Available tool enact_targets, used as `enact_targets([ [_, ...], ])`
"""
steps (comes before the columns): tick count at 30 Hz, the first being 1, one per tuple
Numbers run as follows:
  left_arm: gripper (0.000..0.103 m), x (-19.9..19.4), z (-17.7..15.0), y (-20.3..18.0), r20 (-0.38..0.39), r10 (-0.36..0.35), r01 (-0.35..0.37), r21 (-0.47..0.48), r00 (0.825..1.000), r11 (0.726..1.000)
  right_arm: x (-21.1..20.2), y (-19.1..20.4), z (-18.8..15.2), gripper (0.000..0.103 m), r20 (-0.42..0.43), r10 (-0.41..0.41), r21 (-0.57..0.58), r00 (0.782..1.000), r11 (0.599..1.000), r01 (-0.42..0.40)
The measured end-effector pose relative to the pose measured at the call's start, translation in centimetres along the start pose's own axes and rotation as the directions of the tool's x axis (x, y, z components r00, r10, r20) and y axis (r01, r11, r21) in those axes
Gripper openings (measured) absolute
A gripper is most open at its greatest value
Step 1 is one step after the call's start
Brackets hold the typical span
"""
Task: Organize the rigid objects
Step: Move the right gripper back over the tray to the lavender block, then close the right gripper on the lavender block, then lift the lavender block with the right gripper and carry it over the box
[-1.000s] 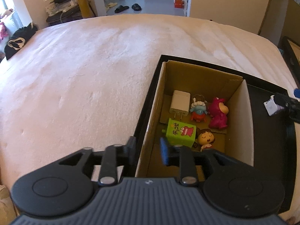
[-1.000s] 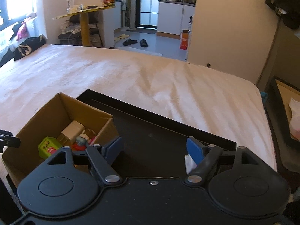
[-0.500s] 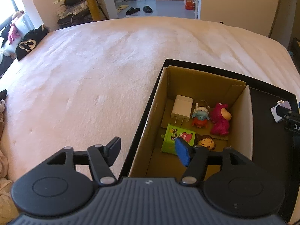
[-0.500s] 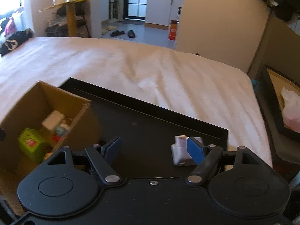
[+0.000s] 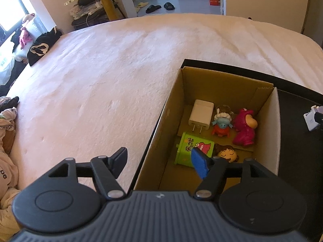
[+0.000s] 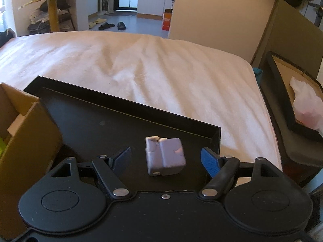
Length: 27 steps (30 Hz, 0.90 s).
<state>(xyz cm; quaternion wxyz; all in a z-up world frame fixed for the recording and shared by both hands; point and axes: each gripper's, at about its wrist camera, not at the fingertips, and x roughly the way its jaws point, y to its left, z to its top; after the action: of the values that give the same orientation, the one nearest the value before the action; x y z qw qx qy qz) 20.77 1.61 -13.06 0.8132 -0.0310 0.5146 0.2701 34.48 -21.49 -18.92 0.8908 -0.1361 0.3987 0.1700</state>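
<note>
A cardboard box (image 5: 275, 121) stands on a black tray (image 6: 101, 119) on the bed. Inside lie a white charger (image 5: 200, 114), a green toy box (image 5: 192, 148), a blue-and-red figure (image 5: 221, 124), a pink figure (image 5: 245, 128) and a brown-haired doll head (image 5: 227, 153). My left gripper (image 5: 159, 162) is open and empty, straddling the box's near left wall. A pale lilac cube-shaped object (image 6: 165, 156) lies on the tray between the fingers of my open right gripper (image 6: 165, 159); the pads are apart from it. It also shows at the right edge of the left wrist view (image 5: 311, 120).
The tray lies on a white bedsheet (image 5: 111, 76). Dark clothes (image 5: 40, 47) lie at the bed's far left. Another black tray with white paper (image 6: 302, 100) sits to the right of the bed. A yellow table (image 6: 50, 4) and slippers (image 6: 109, 25) are beyond.
My left gripper has opened and pulled back from the box. My right gripper has moved right and forward, so the lilac object now lies between its open fingers.
</note>
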Motion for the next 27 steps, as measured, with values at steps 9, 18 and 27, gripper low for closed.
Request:
enact_targets([
  [9,0.069,0.1,0.2,-0.3,-0.001,0.001,-0.001,0.0,1.0,1.0,2.5,0.2,-0.8,0.071,-0.051,-0.012,-0.016,0.999,1.0,0.011],
  [18,0.069,0.1,0.2,0.4,-0.003,-0.006,0.006,-0.007,1.0,1.0,1.7,-1.5,-0.2,0.043,-0.039,0.102,0.141,0.994,0.985,-0.095],
  [27,0.069,0.2,0.2,1.5,0.006,-0.014,0.014,-0.02,1.0,1.0,-2.8,-0.8,1.4,0.043,0.072,0.208,0.162,0.975,0.963,-0.218],
])
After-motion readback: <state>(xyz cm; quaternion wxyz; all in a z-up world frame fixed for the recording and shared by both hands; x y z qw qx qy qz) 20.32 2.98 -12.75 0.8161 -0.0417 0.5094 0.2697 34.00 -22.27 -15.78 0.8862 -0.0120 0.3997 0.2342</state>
